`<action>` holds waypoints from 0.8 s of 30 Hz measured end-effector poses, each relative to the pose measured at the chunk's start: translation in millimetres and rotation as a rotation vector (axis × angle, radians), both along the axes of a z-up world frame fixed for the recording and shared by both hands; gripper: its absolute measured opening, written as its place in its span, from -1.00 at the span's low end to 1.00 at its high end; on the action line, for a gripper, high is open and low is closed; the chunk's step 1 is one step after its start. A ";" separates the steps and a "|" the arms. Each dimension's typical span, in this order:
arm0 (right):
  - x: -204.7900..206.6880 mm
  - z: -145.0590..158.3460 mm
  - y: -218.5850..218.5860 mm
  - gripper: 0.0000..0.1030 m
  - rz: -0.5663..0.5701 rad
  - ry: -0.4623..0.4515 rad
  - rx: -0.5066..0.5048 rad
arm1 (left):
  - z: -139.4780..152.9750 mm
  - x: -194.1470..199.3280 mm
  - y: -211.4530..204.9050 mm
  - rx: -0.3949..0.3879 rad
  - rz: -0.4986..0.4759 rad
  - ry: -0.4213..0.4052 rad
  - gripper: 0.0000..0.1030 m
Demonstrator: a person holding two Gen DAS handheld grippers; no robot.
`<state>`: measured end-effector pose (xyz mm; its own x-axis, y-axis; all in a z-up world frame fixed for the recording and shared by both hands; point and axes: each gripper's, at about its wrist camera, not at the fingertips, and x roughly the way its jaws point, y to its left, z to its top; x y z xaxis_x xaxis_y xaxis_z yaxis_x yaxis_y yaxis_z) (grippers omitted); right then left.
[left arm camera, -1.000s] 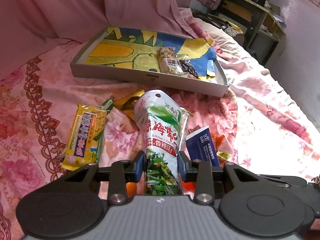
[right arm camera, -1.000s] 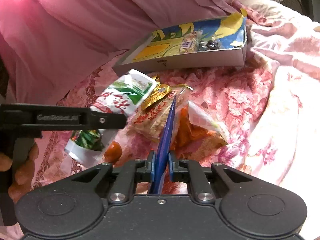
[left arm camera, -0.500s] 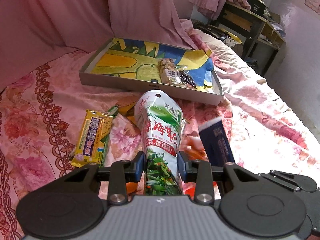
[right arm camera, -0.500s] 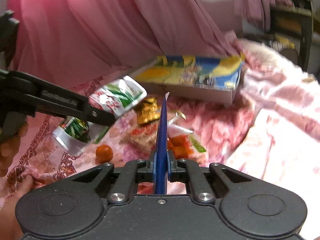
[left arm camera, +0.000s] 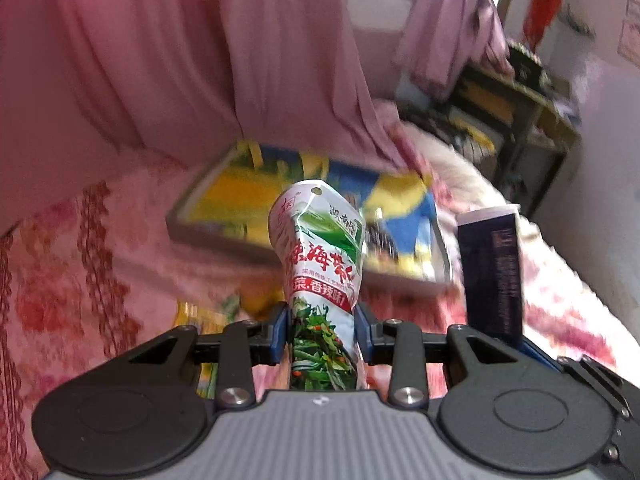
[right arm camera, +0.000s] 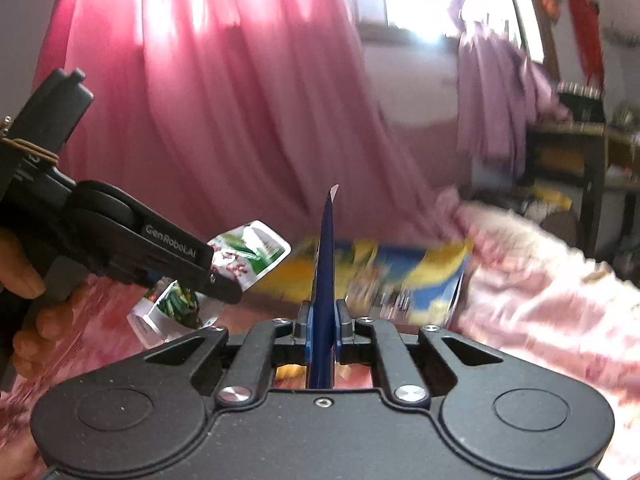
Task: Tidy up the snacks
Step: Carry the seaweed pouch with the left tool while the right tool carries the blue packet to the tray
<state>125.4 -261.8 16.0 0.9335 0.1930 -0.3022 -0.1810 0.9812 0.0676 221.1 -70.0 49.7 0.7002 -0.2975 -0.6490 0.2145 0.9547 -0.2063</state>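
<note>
The left gripper (left arm camera: 322, 334) has its fingers (left arm camera: 280, 334) closed on the lower part of a white-and-green seaweed snack pouch (left arm camera: 320, 248), pinching it from both sides. In the left wrist view the pouch's long axis runs straight out along the fingers, its sealed top with the hang hole pointing away toward the tray, its printed face turned to the camera. From the right wrist view the same pouch (right arm camera: 248, 252) sits tilted, its far end raised up and to the right, held above the floral pink bedspread (right arm camera: 540, 300). The right gripper (right arm camera: 322, 330) has its fingers (right arm camera: 343, 330) shut narrowly on a flat dark blue packet (right arm camera: 324, 264), seen edge-on there, its long axis also in line with the fingers and its white-tipped end pointing up and away. The left wrist view shows this packet's broad face (left arm camera: 490, 272) standing nearly upright just to the right of the pouch, apart from it. Beyond both lies a shallow tray (left arm camera: 240, 240) with a yellow, green and blue picture on its floor, resting on the bed; its contents are too blurred to make out. Pink curtains (left arm camera: 200, 60) hang behind.
</note>
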 end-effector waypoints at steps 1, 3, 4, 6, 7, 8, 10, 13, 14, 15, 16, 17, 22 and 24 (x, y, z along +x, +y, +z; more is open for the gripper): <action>4.5 2.8 -0.8 -0.81 -0.003 -0.036 -0.010 | 4.0 6.8 -2.2 -0.007 0.015 -0.018 -0.26; 16.1 6.9 -3.7 -0.81 -0.008 -0.110 -0.037 | 11.0 19.6 -7.2 -0.013 0.041 -0.049 -0.26; 23.0 8.4 -5.4 -0.81 -0.013 -0.142 -0.048 | 13.6 25.7 -9.8 -0.016 0.052 -0.063 -0.26; 38.8 10.1 -8.4 -0.81 -0.031 -0.196 -0.069 | 19.8 41.6 -17.8 -0.019 0.079 -0.094 -0.26; 47.8 10.0 -10.0 -0.81 -0.043 -0.217 -0.080 | 21.3 48.6 -21.6 -0.022 0.089 -0.106 -0.26; 55.4 9.7 -11.9 -0.81 -0.055 -0.235 -0.088 | 23.4 56.0 -25.5 -0.025 0.098 -0.118 -0.26; 73.9 7.9 -16.7 -0.81 -0.080 -0.258 -0.101 | 24.2 67.8 -32.7 -0.021 0.109 -0.138 -0.26; 101.2 -1.1 -26.9 -0.81 -0.111 -0.257 -0.099 | 21.9 89.7 -46.2 -0.009 0.118 -0.159 -0.26; 108.0 -4.5 -30.1 -0.81 -0.120 -0.252 -0.096 | 19.5 96.9 -50.7 -0.007 0.120 -0.161 -0.26; 114.7 -9.0 -33.4 -0.81 -0.130 -0.243 -0.093 | 15.7 105.2 -54.9 -0.006 0.122 -0.161 -0.26; 119.7 -12.7 -37.0 -0.81 -0.142 -0.230 -0.085 | 11.5 111.5 -58.7 -0.006 0.124 -0.158 -0.26; 124.1 -16.0 -40.7 -0.81 -0.151 -0.216 -0.074 | 6.1 119.1 -62.6 -0.007 0.127 -0.152 -0.26; 154.3 -35.9 -55.6 -0.81 -0.190 -0.151 -0.026 | -30.7 153.7 -76.0 -0.006 0.156 -0.108 -0.26; 165.8 -44.1 -61.8 -0.81 -0.211 -0.110 0.021 | -47.0 164.3 -79.7 -0.004 0.165 -0.086 -0.26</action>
<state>291.2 -323.7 -28.1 0.9809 -0.0051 -0.1946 0.0210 0.9966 0.0796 385.5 -149.7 2.7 0.7928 -0.1762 -0.5834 0.0717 0.9776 -0.1978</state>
